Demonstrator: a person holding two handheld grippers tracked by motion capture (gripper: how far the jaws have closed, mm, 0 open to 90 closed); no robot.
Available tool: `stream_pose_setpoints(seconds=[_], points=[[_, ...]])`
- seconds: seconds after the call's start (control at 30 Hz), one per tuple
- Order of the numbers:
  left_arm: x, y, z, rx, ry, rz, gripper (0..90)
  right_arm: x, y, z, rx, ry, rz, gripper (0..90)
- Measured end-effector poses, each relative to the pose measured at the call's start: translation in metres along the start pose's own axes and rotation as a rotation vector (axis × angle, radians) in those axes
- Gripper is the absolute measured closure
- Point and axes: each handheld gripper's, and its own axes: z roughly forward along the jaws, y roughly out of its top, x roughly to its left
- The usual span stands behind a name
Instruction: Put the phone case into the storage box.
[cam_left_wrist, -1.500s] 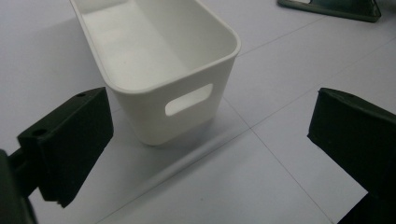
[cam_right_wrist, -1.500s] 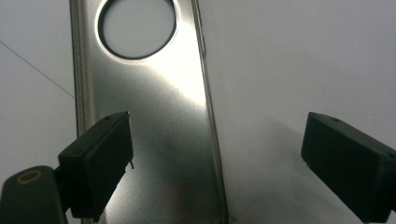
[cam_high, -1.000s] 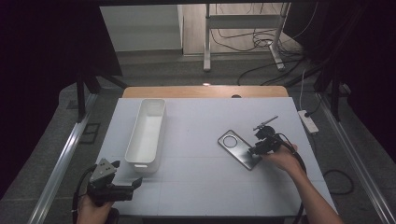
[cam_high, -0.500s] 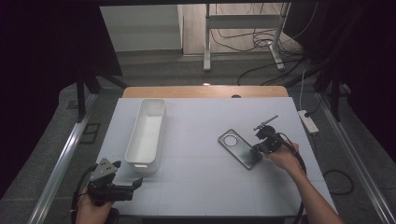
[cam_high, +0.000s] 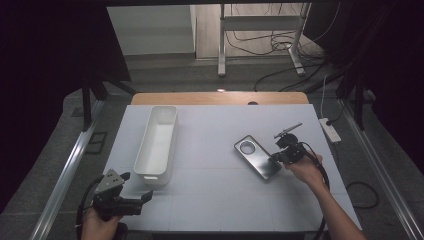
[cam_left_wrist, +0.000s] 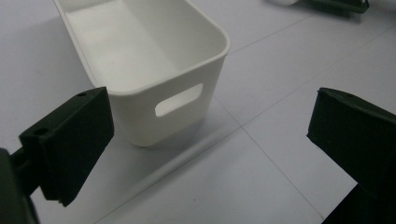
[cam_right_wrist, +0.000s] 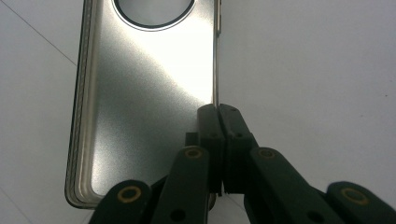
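Note:
A silver phone-like slab (cam_high: 257, 157) with a round ring near one end lies flat on the white table (cam_high: 215, 200), right of centre. My right gripper (cam_high: 276, 158) is at its right edge. In the right gripper view the jaws of that gripper (cam_right_wrist: 218, 112) are shut together, pinching the thin side edge of the slab (cam_right_wrist: 144, 93). A long white bin (cam_high: 150, 176) stands at the left, with nothing inside. My left gripper (cam_high: 144, 196) is held near the front left corner, open wide. In the left gripper view that gripper (cam_left_wrist: 210, 126) faces the bin's near end wall (cam_left_wrist: 140, 112).
A wooden strip (cam_high: 220, 98) runs along the table's far edge. A white power strip (cam_high: 330, 129) lies off the right side, with cables on the floor behind. Metal rails (cam_high: 65, 170) flank the table. Bare tabletop separates the bin from the slab.

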Motion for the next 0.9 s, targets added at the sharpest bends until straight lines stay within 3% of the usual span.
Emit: stream_pose_setpoints(seconds=[0.3,0.9], points=[[-0.002,0.000,0.001,0.002,0.012,0.015,0.0,0.008,-0.002,-0.010,-0.041,0.005,0.003,88.6],[-0.001,0.003,0.003,0.018,-0.031,0.006,0.3,0.023,-0.015,-0.040,-0.160,-0.004,0.009,88.6]])
